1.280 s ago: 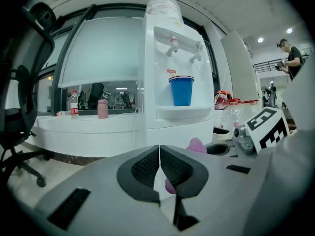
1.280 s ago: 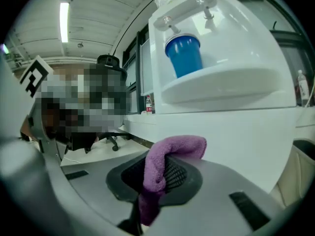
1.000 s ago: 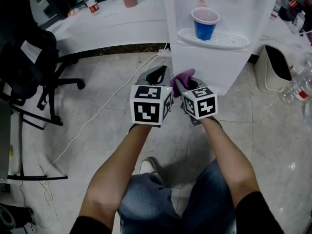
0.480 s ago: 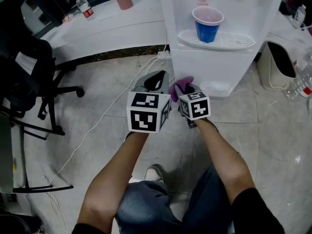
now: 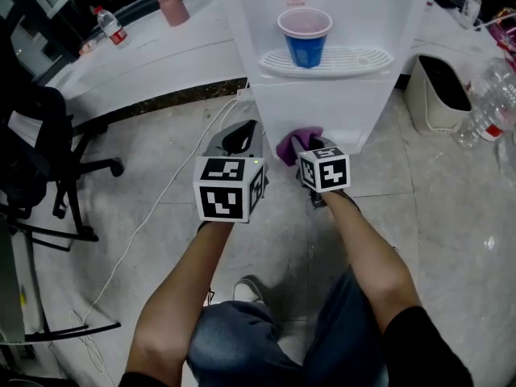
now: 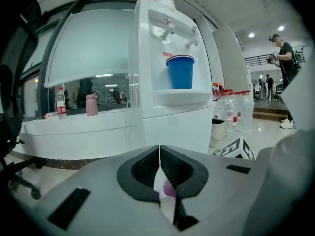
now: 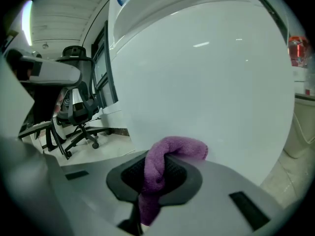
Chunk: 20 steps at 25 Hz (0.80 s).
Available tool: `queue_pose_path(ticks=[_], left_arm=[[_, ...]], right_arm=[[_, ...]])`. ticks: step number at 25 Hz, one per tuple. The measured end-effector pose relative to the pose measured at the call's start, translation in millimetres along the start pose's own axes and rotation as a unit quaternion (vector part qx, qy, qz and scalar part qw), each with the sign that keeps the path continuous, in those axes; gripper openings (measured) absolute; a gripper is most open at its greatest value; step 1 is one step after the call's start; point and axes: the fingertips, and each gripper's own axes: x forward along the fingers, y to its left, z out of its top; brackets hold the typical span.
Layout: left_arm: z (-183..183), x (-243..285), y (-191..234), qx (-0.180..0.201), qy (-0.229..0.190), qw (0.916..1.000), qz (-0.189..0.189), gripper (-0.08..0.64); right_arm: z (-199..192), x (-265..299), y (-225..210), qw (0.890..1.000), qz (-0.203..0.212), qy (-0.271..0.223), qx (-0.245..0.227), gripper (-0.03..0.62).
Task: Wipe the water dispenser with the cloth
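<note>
The white water dispenser (image 5: 322,95) stands ahead with a blue cup (image 5: 305,37) on its drip tray. My right gripper (image 5: 305,147) is shut on a purple cloth (image 5: 292,143), low at the dispenser's front panel. In the right gripper view the cloth (image 7: 165,163) bulges out of the jaws, and the white panel (image 7: 206,82) fills the picture just beyond it. My left gripper (image 5: 240,134) hangs beside the right one, shut with nothing in it. In the left gripper view its jaws (image 6: 159,149) meet below the dispenser (image 6: 170,117) and cup (image 6: 180,72).
A black office chair (image 5: 48,151) stands at the left. A white cable (image 5: 161,208) trails across the floor. A white counter (image 5: 161,55) carries a pink bottle (image 5: 173,6). A waste bin (image 5: 439,95) and water bottles (image 5: 488,103) stand to the dispenser's right.
The head view has shifted, so the dispenser sits further left in the picture. Both grippers have stayed close together, with the cloth low at the dispenser's front.
</note>
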Motion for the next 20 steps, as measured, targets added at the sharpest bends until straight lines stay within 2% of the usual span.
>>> queue_pose_path(ticks=[13, 16, 20], left_arm=[[9.1, 21.4, -54.2, 0.005, 0.0, 0.9996, -0.029, 0.028], [12.4, 26.5, -71.5, 0.017, 0.0, 0.9991, -0.039, 0.028], [11.4, 29.3, -81.7, 0.02, 0.007, 0.9988, -0.045, 0.028]], right_arm=[[-10.7, -63.5, -105.3, 0.996, -0.089, 0.003, 0.021, 0.044], [-12.7, -80.3, -132.8, 0.993, -0.112, 0.003, 0.026, 0.044], [-10.2, -97.3, -150.0, 0.992, -0.126, 0.003, 0.02, 0.044]])
